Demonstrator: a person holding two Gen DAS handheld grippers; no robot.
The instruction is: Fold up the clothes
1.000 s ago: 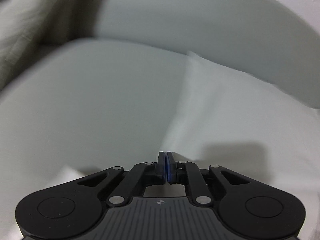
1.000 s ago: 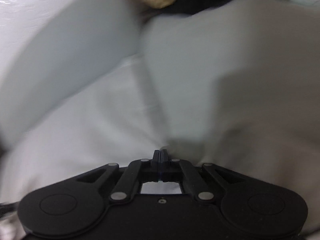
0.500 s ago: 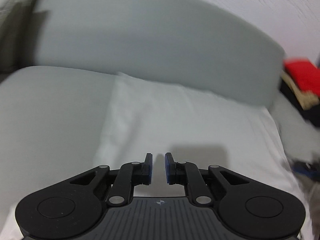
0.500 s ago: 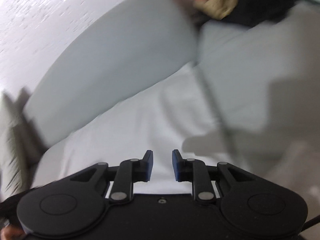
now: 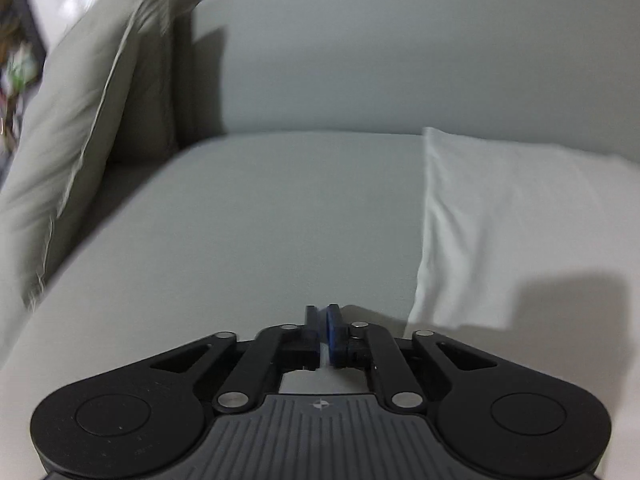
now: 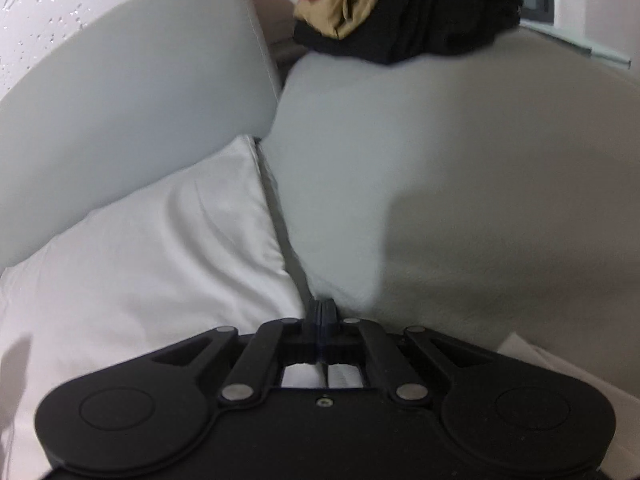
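Observation:
A white cloth point(image 5: 500, 220) lies flat on the grey sofa seat point(image 5: 260, 220); its near left corner is just right of my left gripper point(image 5: 322, 312). That gripper's jaws are closing, and only a thin pale sliver of fabric shows between the blue pads. In the right wrist view the same white cloth point(image 6: 160, 248) fills the left half. My right gripper point(image 6: 321, 306) is at the cloth's near right edge, beside the seam between the seat cushions. Its jaws are closing and stand together, with white fabric showing right beneath the pads.
The grey backrest point(image 5: 400, 60) rises behind the seat, with a beige cushion point(image 5: 80, 120) propped at the left end. A pile of black, tan and red clothes point(image 6: 400, 12) sits at the far right. A second seat cushion point(image 6: 460, 160) spreads right, with something white point(image 6: 560, 376) at its near edge.
Half a second ago both grippers stood open above the cloth; now both have closed at its near edge. The left view has swung left, so the cloth sits further right.

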